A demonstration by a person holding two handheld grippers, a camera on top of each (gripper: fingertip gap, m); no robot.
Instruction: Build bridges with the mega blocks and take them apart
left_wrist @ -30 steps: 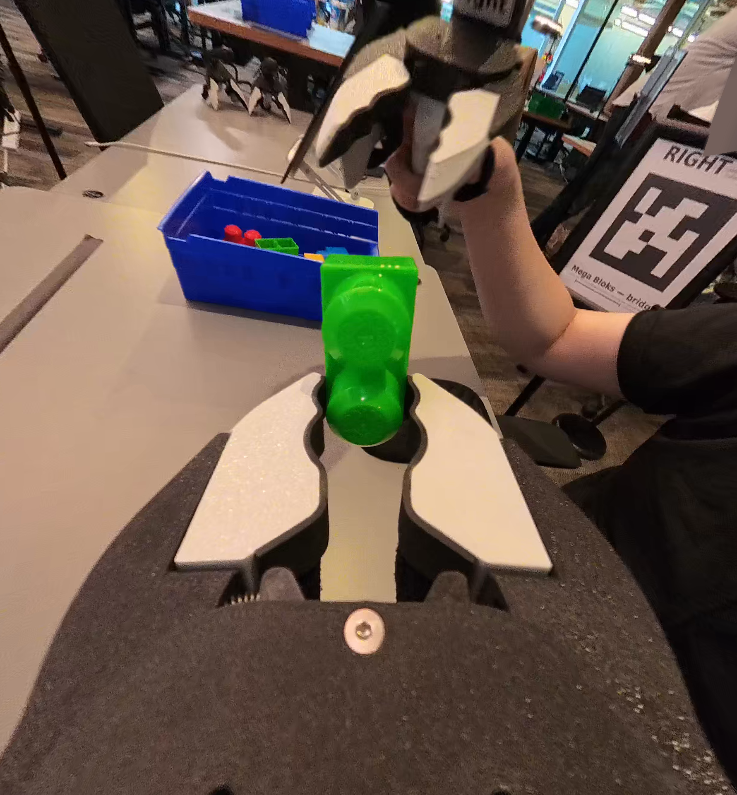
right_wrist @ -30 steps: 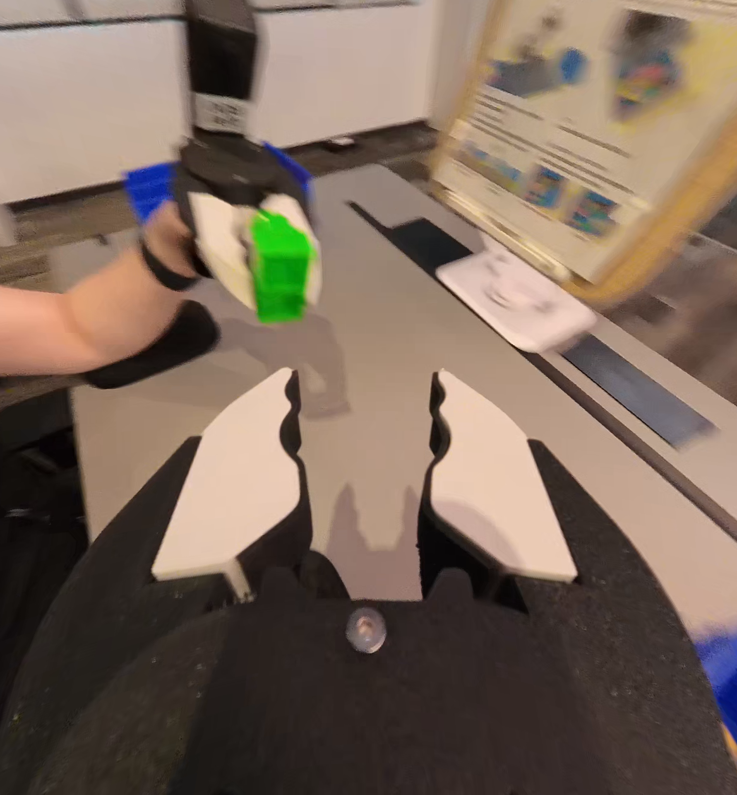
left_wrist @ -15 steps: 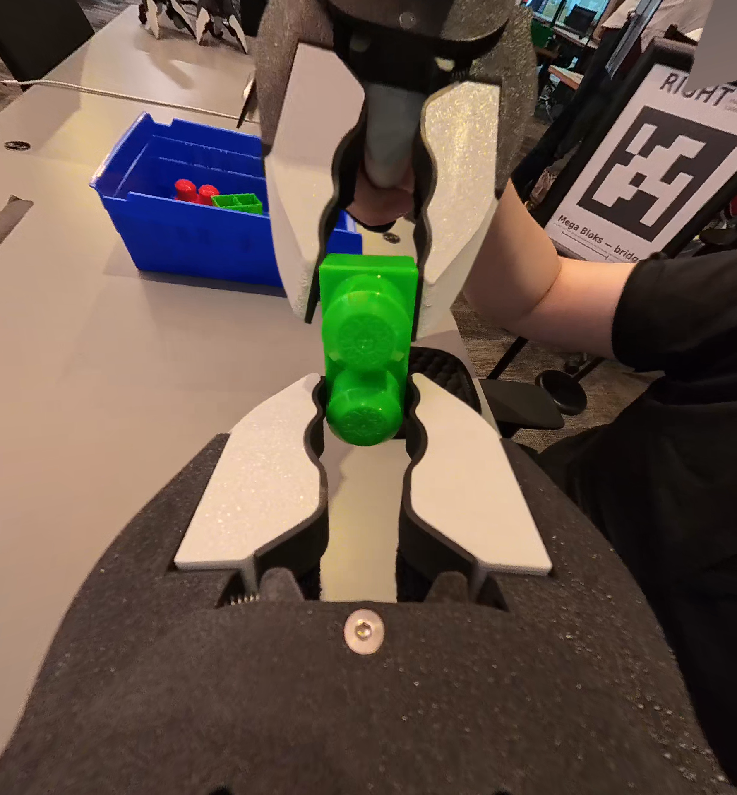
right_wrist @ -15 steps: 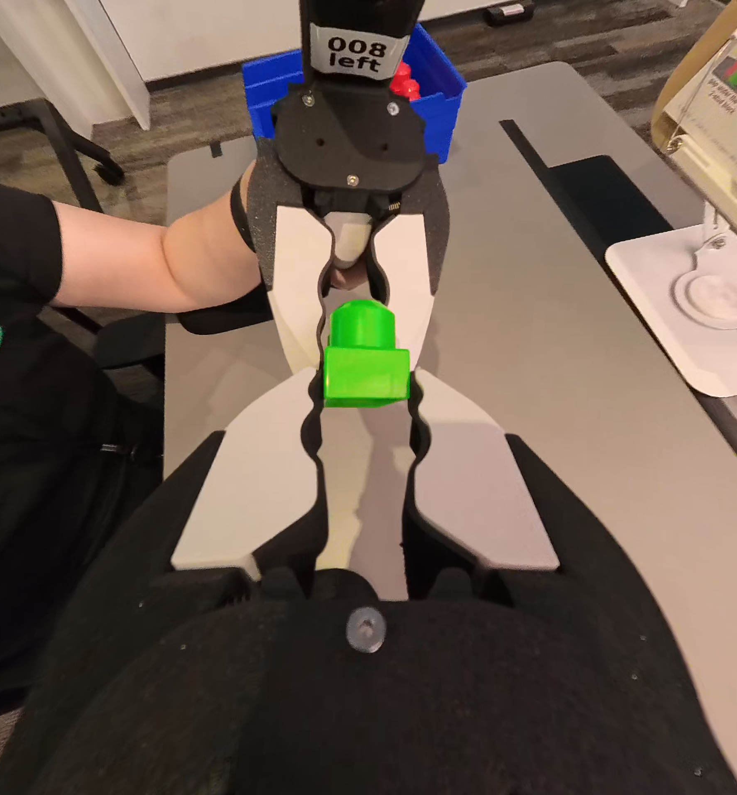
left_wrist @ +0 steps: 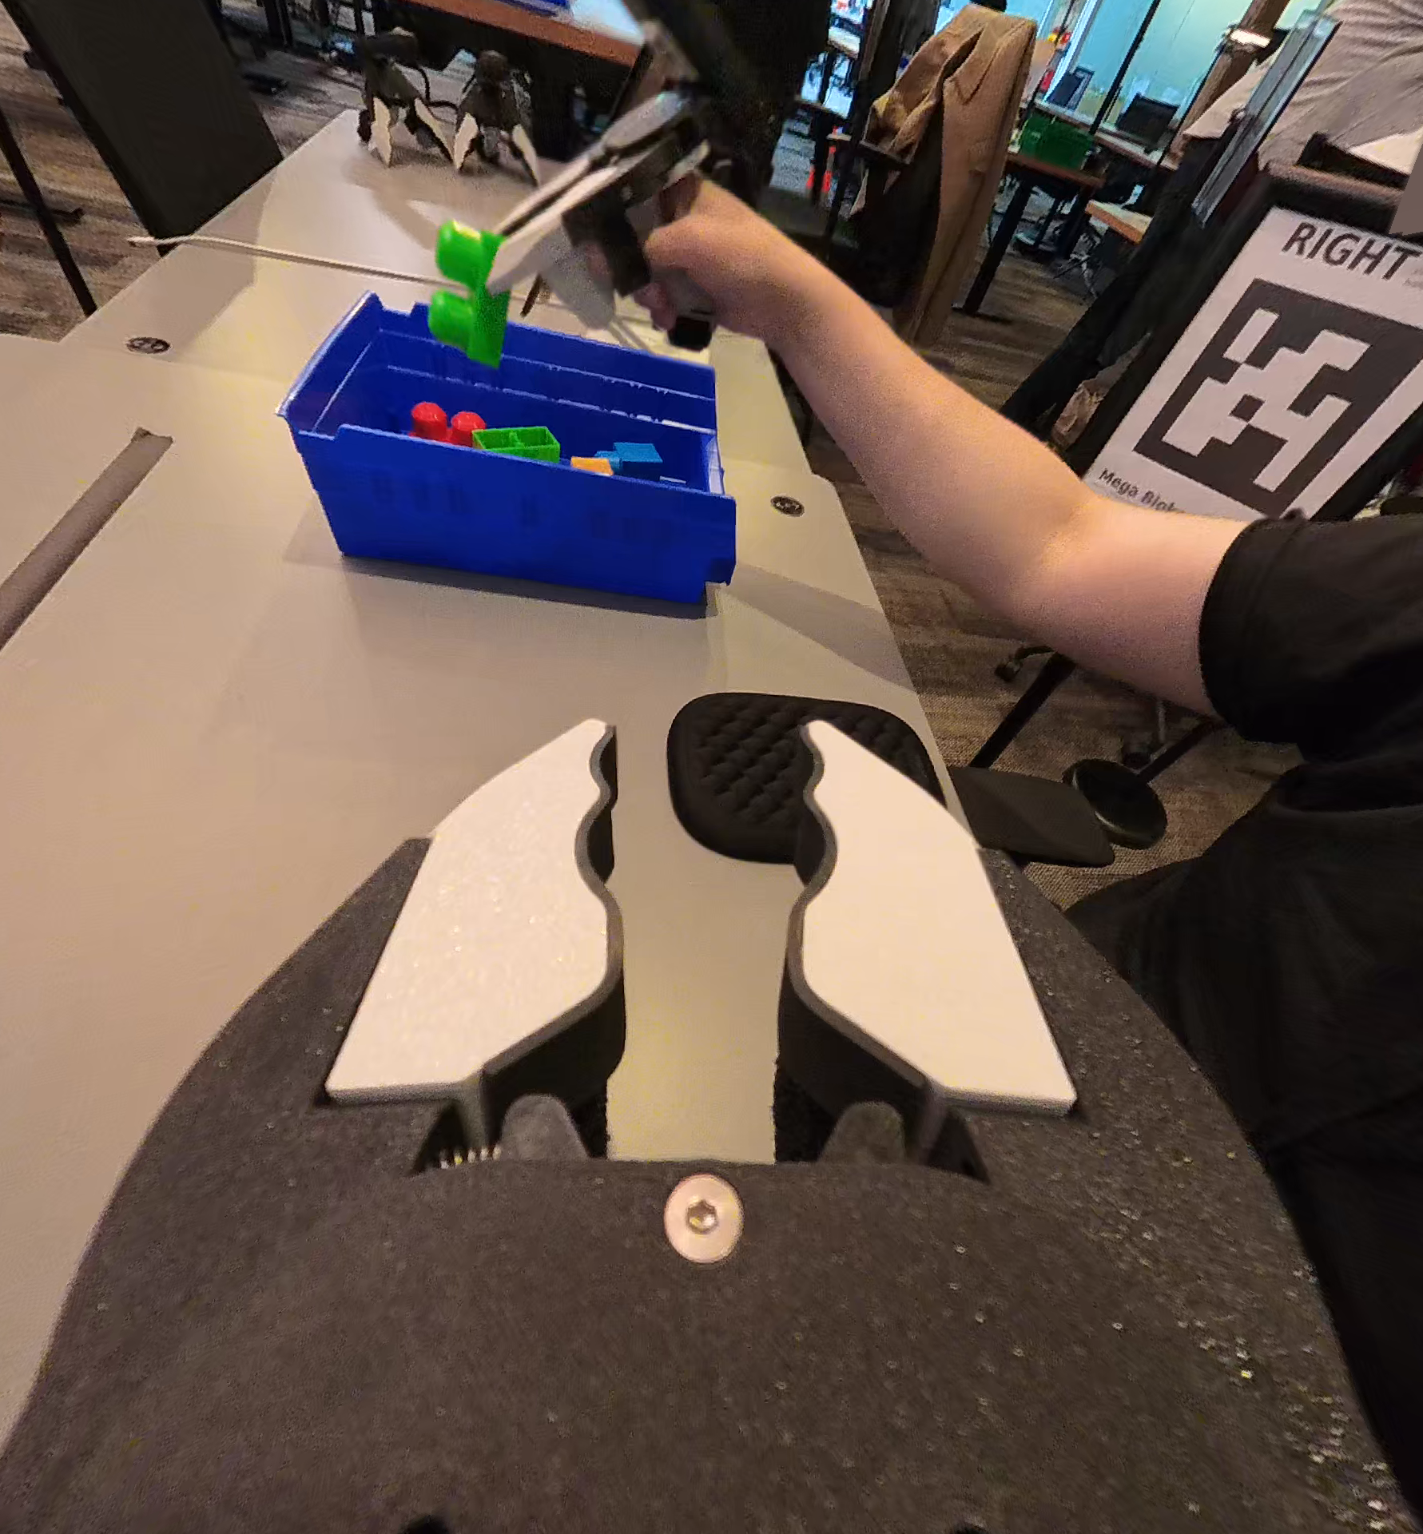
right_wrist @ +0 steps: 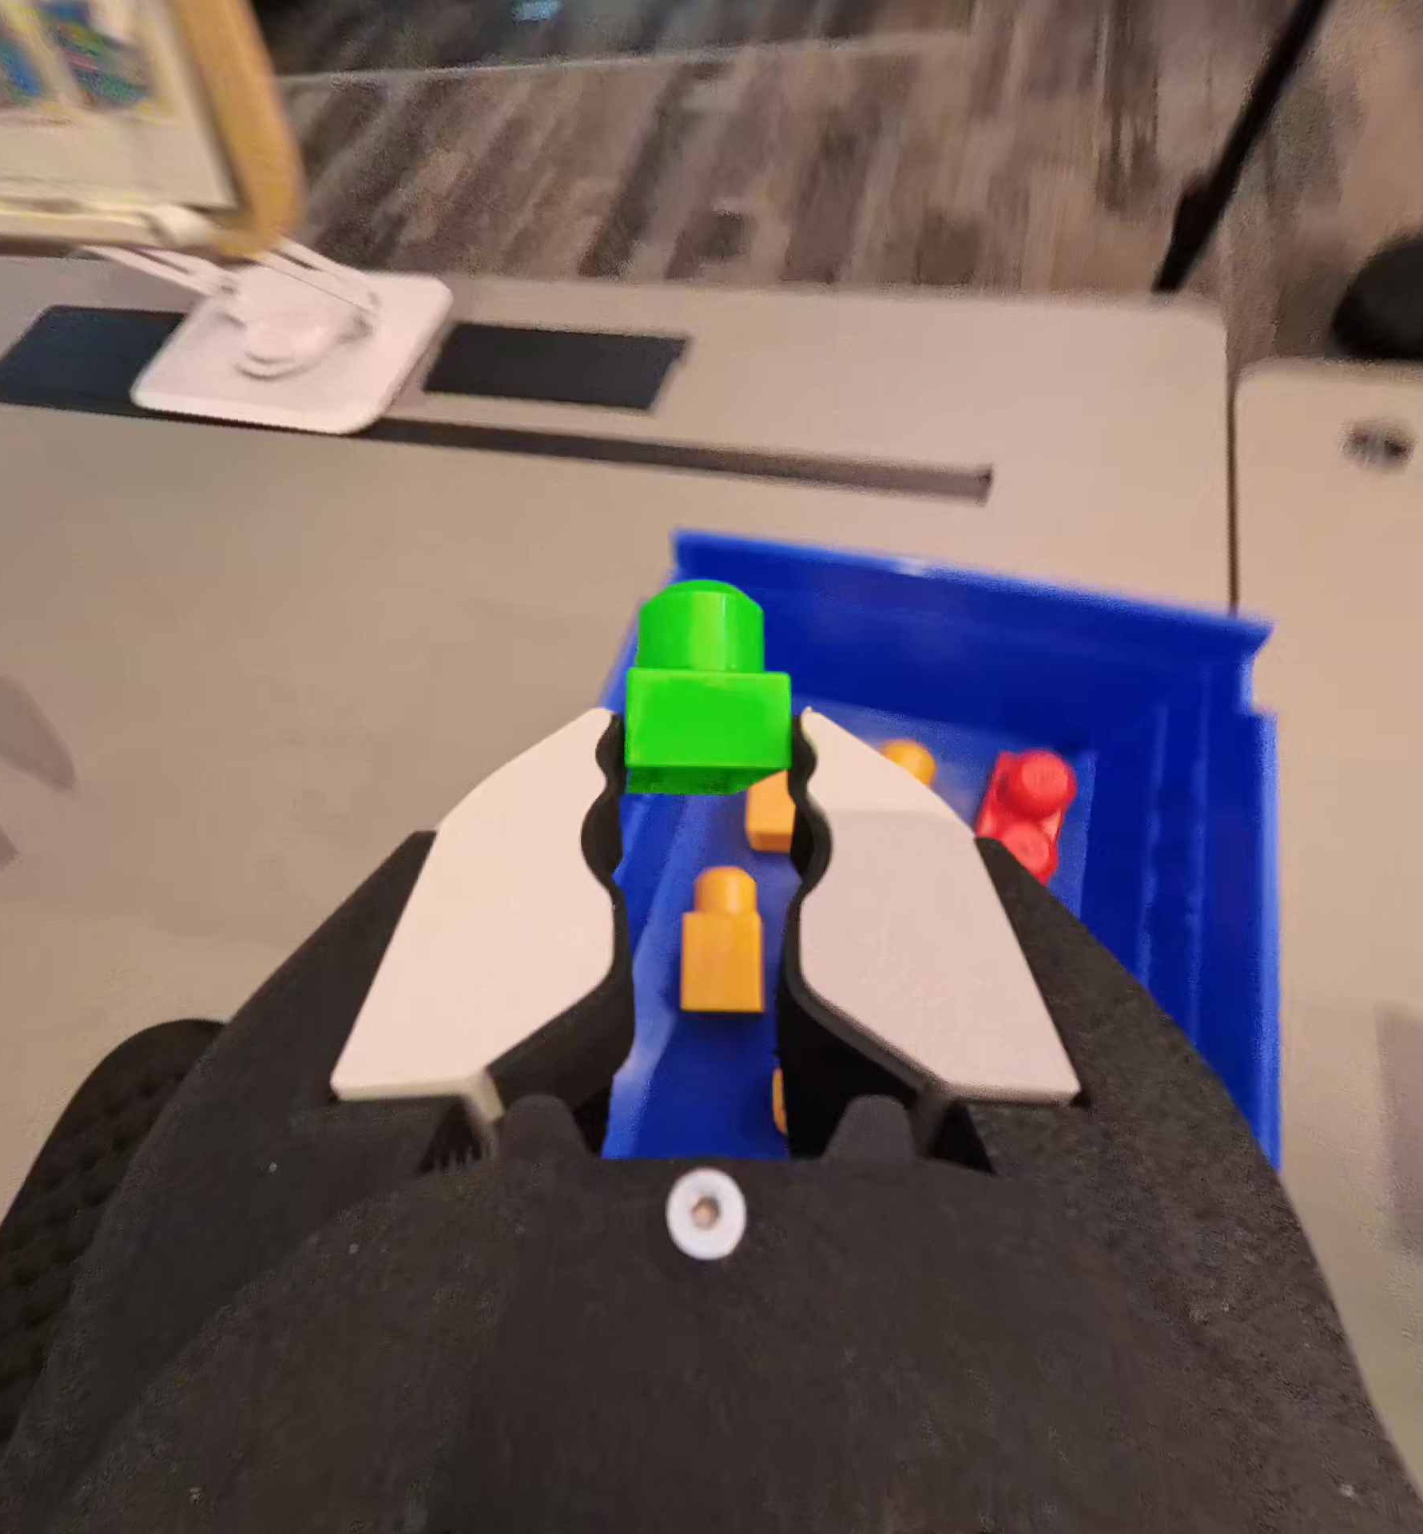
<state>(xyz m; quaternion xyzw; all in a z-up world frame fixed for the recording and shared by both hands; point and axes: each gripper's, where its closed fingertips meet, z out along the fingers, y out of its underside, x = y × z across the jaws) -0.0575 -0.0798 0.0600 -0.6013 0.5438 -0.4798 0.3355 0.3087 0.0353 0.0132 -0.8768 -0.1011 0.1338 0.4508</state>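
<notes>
A: Item one, the right gripper [right_wrist: 708, 747]?
B: Its jaws are closed down to the width of a green block [right_wrist: 706, 705], which it pinches at the fingertips. The block's round stud points away from the camera. In the left wrist view the same gripper [left_wrist: 517, 274] is held up in the air by a hand [left_wrist: 720, 266], and the green block [left_wrist: 467, 290] sits above the far rim of the bin.

A: Item two, the bin?
B: A blue bin [left_wrist: 525, 523] stands on the grey table [left_wrist: 193, 747], far from the left gripper. In the right wrist view its blue wall [right_wrist: 1189, 830] runs along the right side.

A: Contents?
B: A red block [right_wrist: 1027, 809] near the right wall and an orange block [right_wrist: 723, 942] between the right gripper's fingers, with another orange block [right_wrist: 770, 809] just beyond it. The left wrist view adds a second green block [left_wrist: 518, 442] beside the red block [left_wrist: 442, 423], then a blue block [left_wrist: 633, 458]. The right wrist picture is smeared, so the count may be short.

A: Item three, the left gripper [left_wrist: 708, 747]?
B: Parted, with nothing between its fingers. It hangs over the near part of the table, beside a black chair armrest [left_wrist: 741, 780].

A: Surroundings?
B: A white stand base [right_wrist: 293, 349] on the far left of the table. A sign board [left_wrist: 1289, 390] with a black-and-white square pattern stands off to the right.
</notes>
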